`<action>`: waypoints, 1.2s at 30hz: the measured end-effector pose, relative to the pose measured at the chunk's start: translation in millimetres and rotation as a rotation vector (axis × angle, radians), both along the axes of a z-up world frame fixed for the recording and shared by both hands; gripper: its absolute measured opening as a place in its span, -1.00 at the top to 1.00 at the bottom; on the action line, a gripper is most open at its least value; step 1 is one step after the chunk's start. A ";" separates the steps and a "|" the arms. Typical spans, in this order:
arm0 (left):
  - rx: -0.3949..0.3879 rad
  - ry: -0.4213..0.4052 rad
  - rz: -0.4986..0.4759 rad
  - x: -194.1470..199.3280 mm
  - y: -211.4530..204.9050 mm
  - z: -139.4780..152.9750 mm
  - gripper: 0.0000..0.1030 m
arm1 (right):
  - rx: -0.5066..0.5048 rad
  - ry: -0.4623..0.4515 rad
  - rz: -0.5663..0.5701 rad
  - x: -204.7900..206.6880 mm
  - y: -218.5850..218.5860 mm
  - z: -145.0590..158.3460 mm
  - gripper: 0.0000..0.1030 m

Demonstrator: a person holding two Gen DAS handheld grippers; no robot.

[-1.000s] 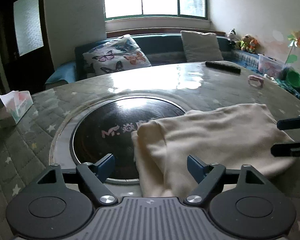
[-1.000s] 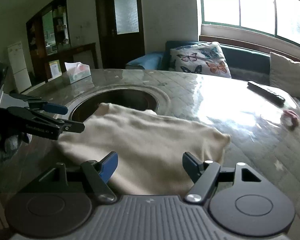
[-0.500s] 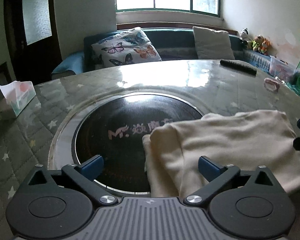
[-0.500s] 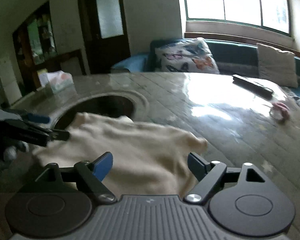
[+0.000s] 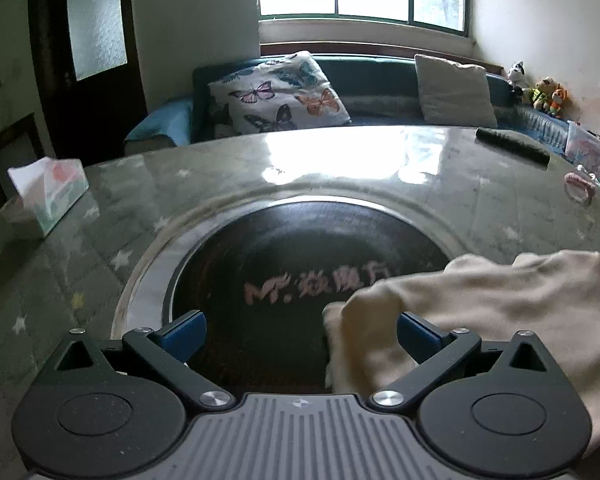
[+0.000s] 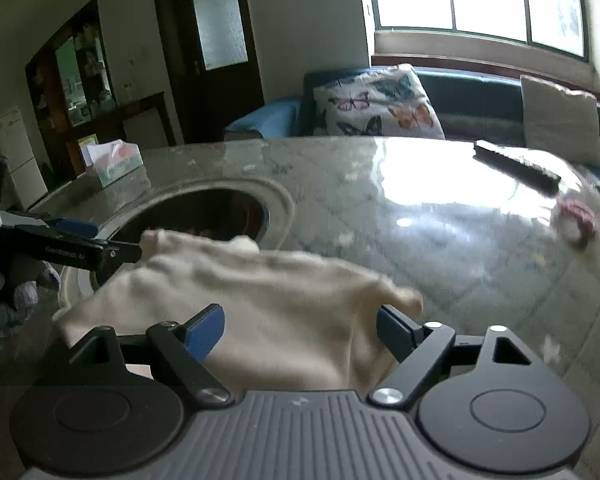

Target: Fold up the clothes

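Note:
A cream garment [image 5: 480, 304] lies folded on the round glass-topped table, partly over the dark centre disc [image 5: 284, 264]. It also shows in the right wrist view [image 6: 268, 304], blurred. My left gripper [image 5: 300, 330] is open and empty, its right finger at the cloth's left edge. It shows from the side in the right wrist view [image 6: 96, 240], at the cloth's left end. My right gripper [image 6: 300, 330] is open, with the cloth's near edge between its fingers.
A tissue box [image 5: 48, 196] stands at the table's left. A black remote [image 5: 512, 146] and a pink hair tie [image 5: 578, 188] lie at the far right. A sofa with a butterfly cushion [image 5: 276, 96] is behind the table.
Both grippers have come lower and closer to the cloth. The left view has shifted left, so the cloth now sits further right. Both stay open.

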State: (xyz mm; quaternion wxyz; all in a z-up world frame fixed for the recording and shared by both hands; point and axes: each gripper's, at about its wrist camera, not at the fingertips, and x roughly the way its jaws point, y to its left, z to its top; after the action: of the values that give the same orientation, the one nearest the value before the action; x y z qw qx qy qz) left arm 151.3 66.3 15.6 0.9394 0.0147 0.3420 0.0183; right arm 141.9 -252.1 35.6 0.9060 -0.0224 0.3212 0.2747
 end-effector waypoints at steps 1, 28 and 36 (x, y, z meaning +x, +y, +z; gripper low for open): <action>0.003 -0.001 0.000 3.4 -2.0 0.4 -1.00 | 0.002 -0.003 0.000 4.1 1.5 1.0 -0.66; 0.023 0.044 0.029 21.0 1.9 -12.9 -1.00 | -0.013 0.017 -0.003 19.7 9.2 -0.1 -0.86; 0.025 0.045 0.042 8.7 5.8 -7.1 -1.00 | -0.044 -0.021 0.068 -4.1 33.0 5.0 -0.95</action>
State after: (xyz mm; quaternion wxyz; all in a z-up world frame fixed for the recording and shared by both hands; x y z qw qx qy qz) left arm 159.9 72.1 8.5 0.9306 0.0198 0.3630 0.0422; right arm 137.8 -219.1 40.6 0.8987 -0.0560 0.3168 0.2982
